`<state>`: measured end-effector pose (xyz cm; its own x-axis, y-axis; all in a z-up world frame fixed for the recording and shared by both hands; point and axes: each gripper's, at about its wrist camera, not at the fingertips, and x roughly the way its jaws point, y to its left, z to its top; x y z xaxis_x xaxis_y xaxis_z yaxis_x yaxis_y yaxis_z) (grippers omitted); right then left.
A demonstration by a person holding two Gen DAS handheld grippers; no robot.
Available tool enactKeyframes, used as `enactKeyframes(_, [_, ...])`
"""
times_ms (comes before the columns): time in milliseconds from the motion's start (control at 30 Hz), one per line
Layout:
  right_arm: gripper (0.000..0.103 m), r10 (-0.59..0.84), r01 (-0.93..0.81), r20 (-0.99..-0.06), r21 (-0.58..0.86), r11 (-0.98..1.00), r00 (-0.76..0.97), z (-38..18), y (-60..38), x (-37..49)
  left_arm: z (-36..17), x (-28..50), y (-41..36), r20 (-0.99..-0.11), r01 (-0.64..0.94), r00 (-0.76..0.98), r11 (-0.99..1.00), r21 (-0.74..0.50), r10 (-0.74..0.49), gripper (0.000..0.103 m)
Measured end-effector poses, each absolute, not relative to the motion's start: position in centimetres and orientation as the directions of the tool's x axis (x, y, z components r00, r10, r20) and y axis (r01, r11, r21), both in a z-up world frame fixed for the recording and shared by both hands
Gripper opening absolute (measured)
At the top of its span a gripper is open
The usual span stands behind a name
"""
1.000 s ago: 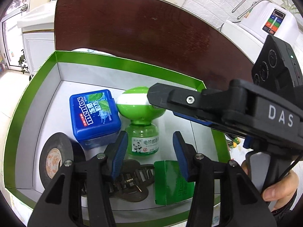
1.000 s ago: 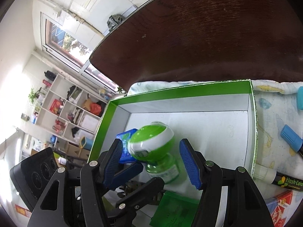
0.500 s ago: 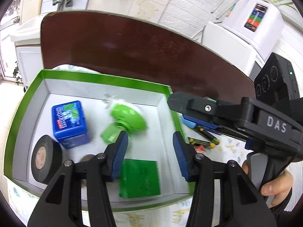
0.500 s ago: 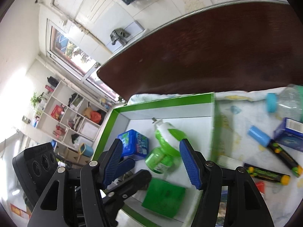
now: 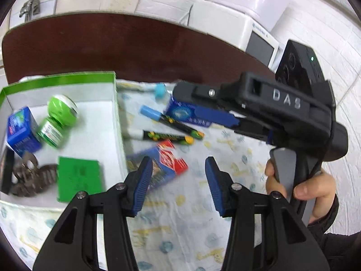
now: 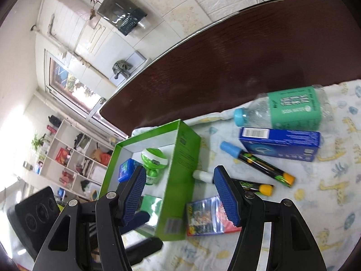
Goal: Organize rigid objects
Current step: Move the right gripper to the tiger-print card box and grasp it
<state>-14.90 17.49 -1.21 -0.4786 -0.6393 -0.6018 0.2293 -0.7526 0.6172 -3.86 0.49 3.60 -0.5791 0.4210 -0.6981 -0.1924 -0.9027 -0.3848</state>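
Observation:
A green-rimmed white box (image 5: 114,103) (image 6: 183,158) holds a green repellent bottle (image 5: 57,122) (image 6: 154,162), a blue mint box (image 5: 20,128) (image 6: 127,169), a green packet (image 5: 77,181), a hair claw (image 5: 29,177) and a tape roll. On the cloth to its right lie a card pack (image 5: 161,167) (image 6: 208,214), two markers (image 5: 171,123) (image 6: 259,163), a blue carton (image 6: 279,143) and a bottle (image 6: 291,108). My left gripper (image 5: 177,177) is open and empty above the cloth by the card pack. My right gripper (image 6: 180,195) is open and empty over the box's right wall.
A patterned cloth (image 5: 191,225) (image 6: 327,203) covers the near part of a dark brown table (image 5: 112,45) (image 6: 248,56). A white appliance (image 5: 248,22) stands beyond the table's far right. Shelves (image 6: 67,158) and a window stand far left.
The repellent bottle now lies in the box, released by the right gripper. Both grippers have pulled back and swung right, bringing the loose items on the cloth into view.

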Motion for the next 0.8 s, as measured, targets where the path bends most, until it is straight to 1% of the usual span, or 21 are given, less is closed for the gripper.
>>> enactKeyframes(100, [0.065,-0.622,0.219,-0.62,0.601,-0.768,-0.478,-1.8,18.4,-14.4,2.0,-4.8,1.8,-0.732,-0.16,-0.533,-0.901,-0.404,0.423,0.046])
enactKeyframes(133, [0.065,-0.615,0.216,-0.629,0.594,-0.775,-0.475,-2.1,18.6,-14.2,1.1,-3.5,2.1,-0.744,-0.139,-0.525,-0.904,-0.404,0.413,0.046])
enactKeyframes(267, [0.065,-0.595,0.193,-0.662,0.58,-0.792,-0.455,-4.0,19.6,-13.7,-1.3,-4.1,1.9,-0.782,-0.049,-0.494,-0.91,-0.412,0.38,0.046])
enactKeyframes(400, [0.065,-0.58,0.174,-0.688,0.568,-0.805,-0.437,-5.6,20.2,-13.4,-1.3,-4.1,1.3,-0.779,-0.017,-0.504,-0.905,-0.424,0.374,0.045])
enactKeyframes(433, [0.065,-0.576,0.173,-0.693,0.563,-0.808,-0.433,-5.9,20.2,-13.3,-1.3,-4.1,1.2,-0.779,-0.01,-0.507,-0.906,-0.423,0.369,0.042])
enactKeyframes(467, [0.065,-0.57,0.173,-0.7,0.556,-0.813,-0.43,-6.2,20.2,-13.3,-1.2,-4.0,1.2,-0.782,-0.004,-0.509,-0.91,-0.415,0.36,0.038])
enactKeyframes(567, [0.065,-0.564,0.179,-0.71,0.545,-0.819,-0.421,-6.8,19.9,-13.2,-1.5,-4.1,1.1,-0.783,0.002,-0.516,-0.913,-0.407,0.348,0.031])
enactKeyframes(700, [0.065,-0.559,0.186,-0.728,0.533,-0.826,-0.396,-7.7,19.3,-13.4,-1.5,-4.0,0.4,-0.778,0.023,-0.516,-0.902,-0.431,0.358,0.026])
enactKeyframes(800, [0.065,-0.552,0.183,-0.74,0.525,-0.831,-0.384,-8.5,19.0,-13.4,-1.4,-4.2,-0.2,-0.78,0.052,-0.528,-0.904,-0.424,0.336,0.026])
